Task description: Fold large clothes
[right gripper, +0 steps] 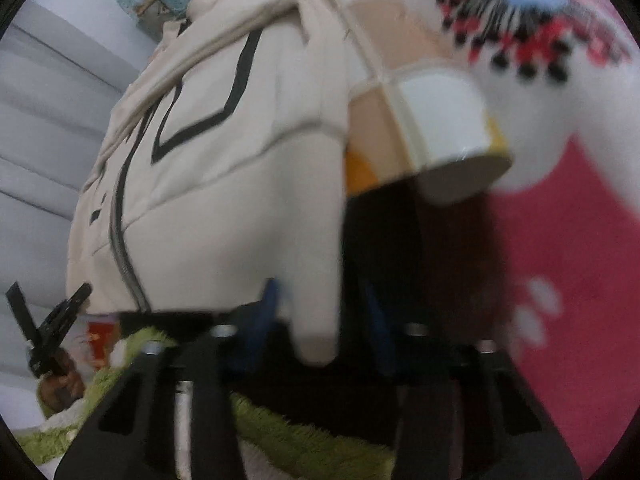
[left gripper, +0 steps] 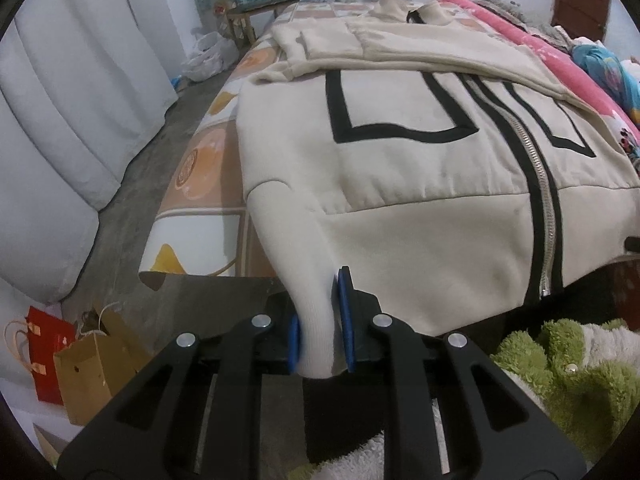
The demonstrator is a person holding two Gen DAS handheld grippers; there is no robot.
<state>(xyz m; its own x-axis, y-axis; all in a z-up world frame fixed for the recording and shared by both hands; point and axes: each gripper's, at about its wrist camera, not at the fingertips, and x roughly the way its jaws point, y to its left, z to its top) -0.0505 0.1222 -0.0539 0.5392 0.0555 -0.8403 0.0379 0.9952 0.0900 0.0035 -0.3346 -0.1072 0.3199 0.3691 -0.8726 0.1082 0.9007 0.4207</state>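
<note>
A cream zip-up jacket [left gripper: 400, 168] with black line markings lies front-up on the bed, one sleeve folded across its chest. Its hem hangs over the bed's near edge. My left gripper [left gripper: 320, 328] is shut on the hem's left corner, and cream ribbing is pinched between the blue pads [left gripper: 346, 320]. In the blurred right wrist view the jacket [right gripper: 224, 200] hangs in front of my right gripper [right gripper: 320, 320]. The hem's right corner sits between its blue pads [right gripper: 266, 312]. The left pad is against the cloth and the right pad stands a little off it.
The patterned bed sheet [left gripper: 208, 168] lies under the jacket, with a pink blanket [left gripper: 532, 40] along the bed's right side. A green fluffy rug [left gripper: 560, 380] lies below the bed. Red and brown paper bags [left gripper: 80, 368] stand on the floor at left. A white padded surface [left gripper: 60, 120] stands left.
</note>
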